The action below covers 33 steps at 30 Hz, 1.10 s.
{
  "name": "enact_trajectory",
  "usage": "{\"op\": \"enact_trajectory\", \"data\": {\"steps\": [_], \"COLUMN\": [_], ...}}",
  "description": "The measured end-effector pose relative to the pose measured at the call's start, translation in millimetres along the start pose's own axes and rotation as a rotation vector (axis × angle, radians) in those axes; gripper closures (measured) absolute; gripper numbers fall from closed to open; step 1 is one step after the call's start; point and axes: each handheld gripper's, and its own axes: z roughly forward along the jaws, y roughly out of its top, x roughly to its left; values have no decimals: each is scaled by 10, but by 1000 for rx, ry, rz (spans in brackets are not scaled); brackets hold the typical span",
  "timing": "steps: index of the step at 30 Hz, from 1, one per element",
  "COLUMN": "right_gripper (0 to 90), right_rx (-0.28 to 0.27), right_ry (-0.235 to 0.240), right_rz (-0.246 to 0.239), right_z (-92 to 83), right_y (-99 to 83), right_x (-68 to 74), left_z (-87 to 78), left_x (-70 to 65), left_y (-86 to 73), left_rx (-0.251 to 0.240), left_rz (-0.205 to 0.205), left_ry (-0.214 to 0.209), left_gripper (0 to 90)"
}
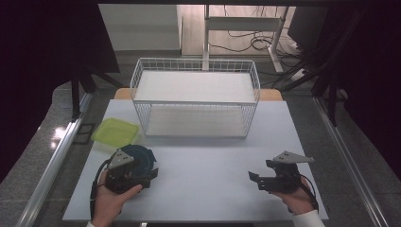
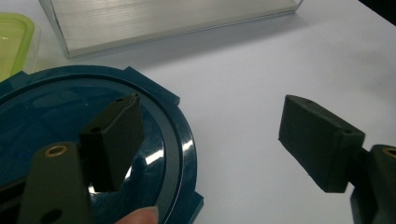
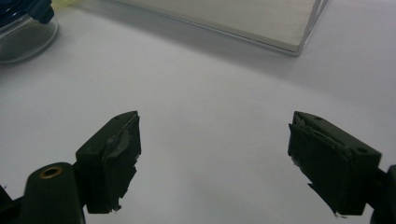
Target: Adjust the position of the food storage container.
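1. White and mostly bare, the bench [image 1: 208,165] carries a two-tier wire basket [image 1: 196,97] at its far middle, and dark curtains close off both sides of the room.
2. Near the left edge sits a round container with a dark blue lid [image 1: 142,158]; a green lidded box [image 1: 115,132] lies just beyond it, out of the way.
3. Over that blue lid hangs the left tool [image 1: 152,174], jaws wide and gripping nothing, probably lining up to take the lid's rim.
4. At the near right, the right tool [image 1: 255,180] is held well apart from everything, jaws wide and empty, likely waiting its turn.
5. Seen from the left tool's own camera, one jaw is over the lid [image 2: 93,130] and the other over bare bench, with the lid's notched tabs plain.
6. From the right tool's camera, the container's clear wall [image 3: 28,39] under the lid shows at far left.
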Motion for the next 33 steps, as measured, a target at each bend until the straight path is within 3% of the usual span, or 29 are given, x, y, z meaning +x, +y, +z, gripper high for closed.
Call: {"op": "enact_trajectory", "data": {"steps": [8, 14, 24, 27, 33], "right_gripper": [197, 212, 226, 231, 239], "right_rx": [-3, -19, -22, -10, -7], "right_ry": [11, 19, 3, 0, -12], "right_rz": [-16, -48, -29, -24, -13], "right_z": [38, 6, -2, 16, -11], "right_y": [14, 69, 65, 44, 22], "right_x": [-1, 121, 39, 17, 16], "left_z": [-63, -176, -171, -181, -269], "left_x": [-57, -62, -72, -68, -14], "left_y": [-27, -54, -4, 29, 125], "left_rx": [7, -10, -22, -16, -2], "left_rz": [18, 16, 45, 75, 60], "left_ry": [3, 5, -12, -9, -18], "left_gripper": [225, 225, 226, 264, 301]}}
